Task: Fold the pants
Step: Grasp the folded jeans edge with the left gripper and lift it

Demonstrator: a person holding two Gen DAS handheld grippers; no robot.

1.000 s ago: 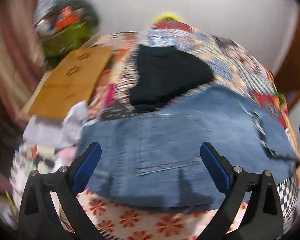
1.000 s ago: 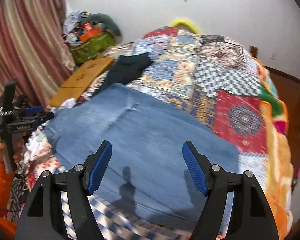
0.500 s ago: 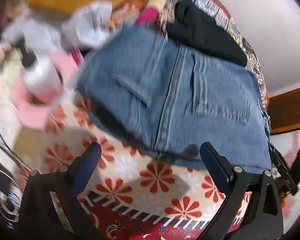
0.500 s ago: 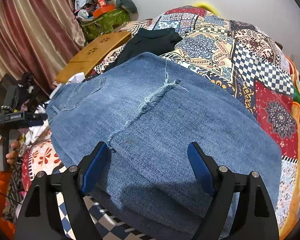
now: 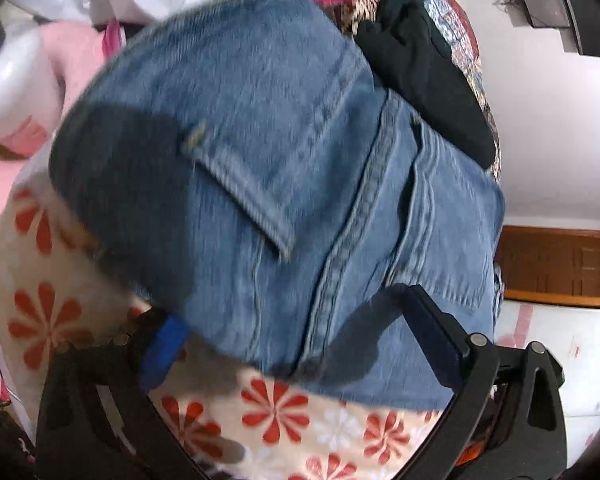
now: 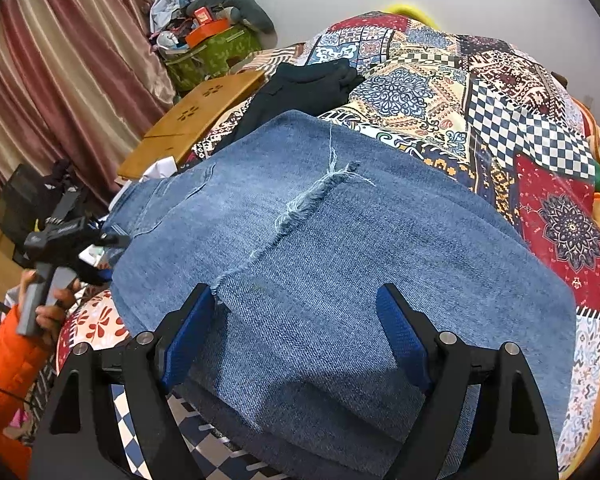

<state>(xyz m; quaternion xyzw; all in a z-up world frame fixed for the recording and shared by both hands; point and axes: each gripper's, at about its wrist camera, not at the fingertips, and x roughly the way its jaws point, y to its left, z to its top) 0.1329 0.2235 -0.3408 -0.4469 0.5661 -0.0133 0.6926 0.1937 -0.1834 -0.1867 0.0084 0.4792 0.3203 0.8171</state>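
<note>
While the folded jeans [image 6: 340, 272] fill the middle of both views on the patchwork bed [image 6: 500, 92], the right gripper [image 6: 296, 320] has just been spreading its jaws, denim between untouched pads. The left gripper [image 5: 296, 332] stands wide apart at the waistband, lower frame.

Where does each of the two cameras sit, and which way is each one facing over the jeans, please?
Left wrist: rides the left gripper, angled down at the waistband end of the jeans; only its open fingers show.
Right wrist: rides the right gripper, angled down across the frayed hem toward the quilt; its open fingers show, jaws just widened, plus the person's left hand and orange sleeve.
Shared: the jeans and the black garment.
</note>
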